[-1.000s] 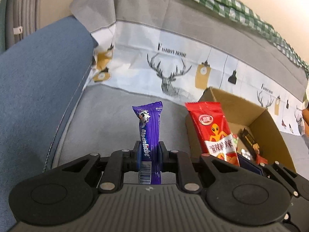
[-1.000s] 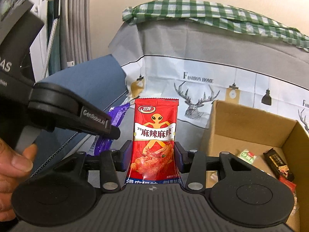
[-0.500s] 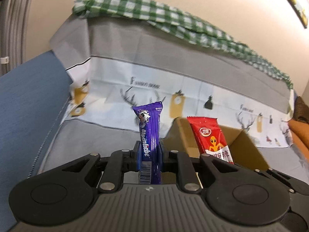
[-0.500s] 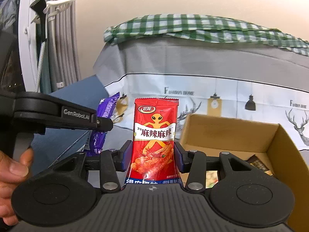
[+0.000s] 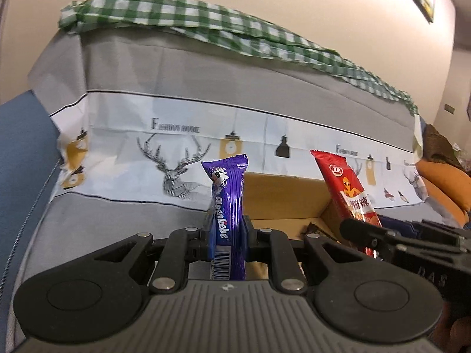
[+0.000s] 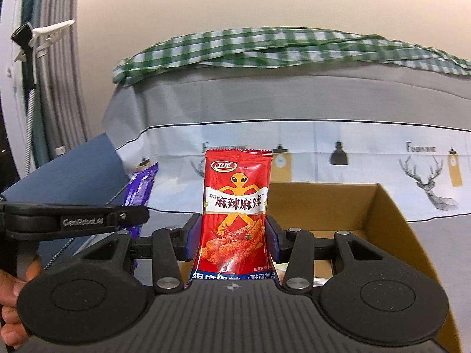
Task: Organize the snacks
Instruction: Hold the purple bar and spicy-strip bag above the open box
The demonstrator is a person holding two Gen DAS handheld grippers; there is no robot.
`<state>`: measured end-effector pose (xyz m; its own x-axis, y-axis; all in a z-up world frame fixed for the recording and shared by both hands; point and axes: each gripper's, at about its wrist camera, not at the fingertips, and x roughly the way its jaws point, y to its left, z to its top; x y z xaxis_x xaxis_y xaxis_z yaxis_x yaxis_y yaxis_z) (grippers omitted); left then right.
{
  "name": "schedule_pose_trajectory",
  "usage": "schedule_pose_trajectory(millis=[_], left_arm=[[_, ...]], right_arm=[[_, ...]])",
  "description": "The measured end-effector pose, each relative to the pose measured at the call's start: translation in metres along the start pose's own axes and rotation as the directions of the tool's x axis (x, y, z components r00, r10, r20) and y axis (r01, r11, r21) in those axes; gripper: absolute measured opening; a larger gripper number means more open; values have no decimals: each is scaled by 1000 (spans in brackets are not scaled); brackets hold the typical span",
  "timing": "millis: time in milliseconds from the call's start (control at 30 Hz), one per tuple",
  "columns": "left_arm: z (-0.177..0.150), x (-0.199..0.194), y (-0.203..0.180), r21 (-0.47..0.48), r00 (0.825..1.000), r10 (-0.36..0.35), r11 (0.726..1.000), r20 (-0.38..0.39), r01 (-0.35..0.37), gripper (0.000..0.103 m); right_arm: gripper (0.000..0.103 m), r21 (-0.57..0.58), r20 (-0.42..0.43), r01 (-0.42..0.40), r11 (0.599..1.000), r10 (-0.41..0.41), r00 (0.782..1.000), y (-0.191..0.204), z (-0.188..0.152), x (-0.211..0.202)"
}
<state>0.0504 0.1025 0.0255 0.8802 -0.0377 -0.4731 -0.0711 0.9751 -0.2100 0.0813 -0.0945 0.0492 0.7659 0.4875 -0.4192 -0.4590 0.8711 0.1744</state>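
Note:
My left gripper (image 5: 227, 234) is shut on a purple Alpenliebe candy bar (image 5: 228, 203) and holds it upright in front of the open cardboard box (image 5: 282, 197). My right gripper (image 6: 232, 236) is shut on a red spicy snack packet (image 6: 237, 211), upright over the box's near left corner (image 6: 321, 206). The red packet also shows in the left wrist view (image 5: 348, 194), at right, and the purple bar shows in the right wrist view (image 6: 138, 189), at left. A few small snacks lie in the box, mostly hidden.
The box stands on a grey sofa seat (image 5: 117, 217). Behind it rises the backrest with a deer-print cover (image 5: 176, 158) and a green checked cloth (image 5: 206, 20) on top. A blue armrest (image 5: 20, 161) is at left, orange cushions (image 5: 447, 185) at right.
Both grippers have risen and tilted up with their snacks still held; the box now sits lower in both views and more of the wall shows.

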Motion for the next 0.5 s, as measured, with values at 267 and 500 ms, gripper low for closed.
schedule_pose_trajectory(millis=[267,500], left_arm=[[-1,8,-18,21,999,-31,999,29,30,18],[0,23,-41,36,995,-92,995,42,90,18]], right_arm=[[47,53,-5,75,996,-75,997,-38,1,-2],[47,53,-3,137,989,-137,991,-54,-2,-2]])
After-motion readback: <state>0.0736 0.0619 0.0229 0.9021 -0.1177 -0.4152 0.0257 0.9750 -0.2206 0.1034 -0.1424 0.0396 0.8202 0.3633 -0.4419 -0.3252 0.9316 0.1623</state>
